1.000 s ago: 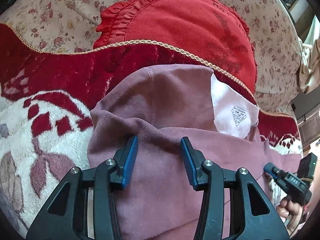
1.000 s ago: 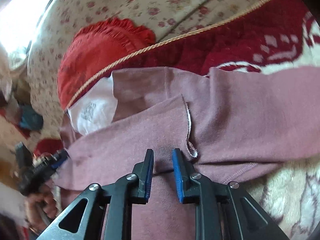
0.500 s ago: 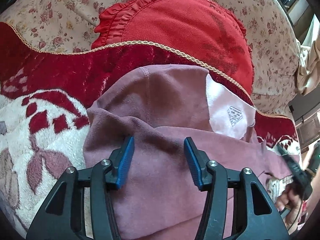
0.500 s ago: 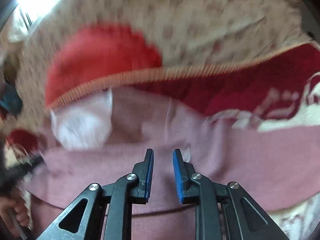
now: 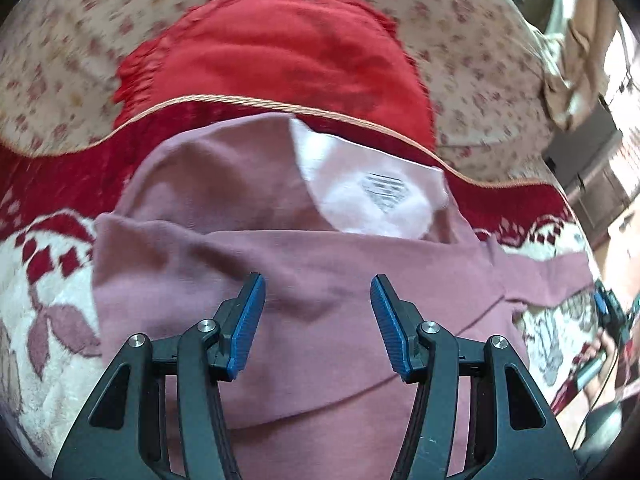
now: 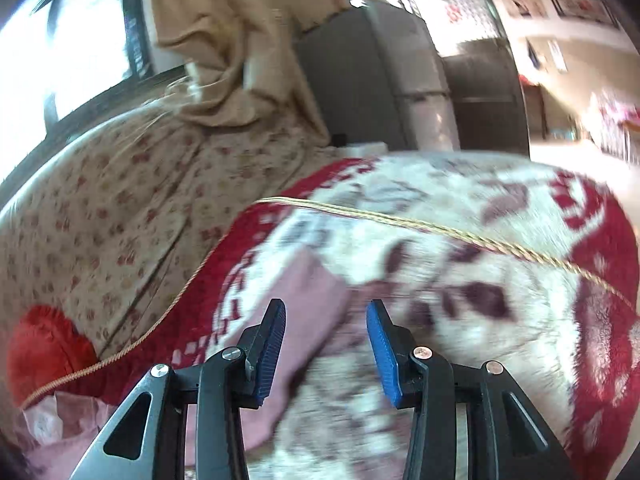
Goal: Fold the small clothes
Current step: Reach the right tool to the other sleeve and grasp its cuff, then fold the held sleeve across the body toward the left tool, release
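Mauve garment (image 5: 320,264) lies crosswise (collar away) under parted left gripper (image 5: 318,312); right gripper (image 6: 326,336) parted.

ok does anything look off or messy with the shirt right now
Slightly. The mauve garment lies unevenly folded on the red and cream blanket: its white inner lining with the printed label is exposed, and one loose end trails out. Both sets of jaws are open, holding nothing.
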`<state>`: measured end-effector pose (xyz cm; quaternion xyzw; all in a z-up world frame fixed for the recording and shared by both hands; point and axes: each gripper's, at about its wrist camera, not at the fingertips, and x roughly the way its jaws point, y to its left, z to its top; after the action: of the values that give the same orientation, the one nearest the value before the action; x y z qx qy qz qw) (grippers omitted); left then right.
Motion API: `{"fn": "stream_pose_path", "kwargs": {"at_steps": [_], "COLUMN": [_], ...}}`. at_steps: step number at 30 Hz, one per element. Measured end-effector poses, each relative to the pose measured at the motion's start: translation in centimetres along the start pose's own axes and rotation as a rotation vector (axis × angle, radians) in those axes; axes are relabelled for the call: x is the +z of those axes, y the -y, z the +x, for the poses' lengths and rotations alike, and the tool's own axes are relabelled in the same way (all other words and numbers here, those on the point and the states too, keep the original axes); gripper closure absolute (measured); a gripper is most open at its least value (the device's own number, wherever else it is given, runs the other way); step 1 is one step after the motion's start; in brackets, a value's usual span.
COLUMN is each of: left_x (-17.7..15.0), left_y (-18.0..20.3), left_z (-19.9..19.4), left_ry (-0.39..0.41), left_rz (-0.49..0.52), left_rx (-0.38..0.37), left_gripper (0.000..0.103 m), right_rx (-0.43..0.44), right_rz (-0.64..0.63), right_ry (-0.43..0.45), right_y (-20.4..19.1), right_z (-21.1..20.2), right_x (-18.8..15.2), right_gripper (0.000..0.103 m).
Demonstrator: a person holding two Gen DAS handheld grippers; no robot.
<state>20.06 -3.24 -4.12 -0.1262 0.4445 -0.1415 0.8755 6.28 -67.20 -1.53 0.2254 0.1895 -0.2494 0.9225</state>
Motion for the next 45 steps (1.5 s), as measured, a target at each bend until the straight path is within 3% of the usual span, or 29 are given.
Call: {"fn": "stream_pose_path", "kwargs": {"at_steps": [4,11,14,16,20,25,31,36,38,41,45], "left_x": [-0.1,-0.1,0.0,-0.1,-0.2,0.0,-0.1,0.0,0.0,0.1,0.3], "left_y": [0.3,-0.7,-0.7,-0.5,-0.3,-0.2,0.6,1.3,1.4,1.1,0.5], "left_z": [0.7,1.3,1.4,1.4,1.4,0.9,0.6,0.6,0.4,0.2,0.5], "left_ry": [-0.022,-0.047,-0.047,-0.048,-0.05,-0.026,-0.023,-0.036,-0.032,-0.031,-0.054], "left_rz": [0.01,-0.061,-0.062,-0.055,-0.048,-0.047,-0.04,-0.058,-0.063,-0.095,-0.158], "left_rx": [-0.012,-0.026,-0.028,-0.029,-0.033,-0.056,-0.147,-0.25,-0.279,-0.316,-0.38], "left_gripper": [0.048,0.048,0.048,0.048,0.048,0.048,0.048,0.048,0.048,0.038,0.037], "right_rx": [0.012,0.074,0.096,0.126,0.108,0.158,0.393,0.6,0.658,0.708,0.759], "right_rz": [-0.029,-0.028,-0.012,0.032,0.077,0.105,0.032,-0.096,-0.17,-0.261,-0.389], "right_ry": [0.01,0.017,0.0,-0.014,-0.018,-0.032,-0.102,-0.226,-0.282,-0.361,-0.461], "right_y": [-0.1,-0.5,-0.5,0.0,1.0,0.1,-9.7,-20.8,-25.0,-29.3,-33.5], "right_z": [0.8,2.4,2.7,2.7,2.7,2.3,1.5,0.6,0.2,-0.2,-1.5], "right_x": [0.2,0.6,0.6,0.8,0.7,0.7,-0.7,-5.4,-8.0,-10.8,-15.5], "right_gripper": [0.062,0.064,0.073,0.085,0.095,0.1,0.1,0.1,0.1,0.1,0.1]}}
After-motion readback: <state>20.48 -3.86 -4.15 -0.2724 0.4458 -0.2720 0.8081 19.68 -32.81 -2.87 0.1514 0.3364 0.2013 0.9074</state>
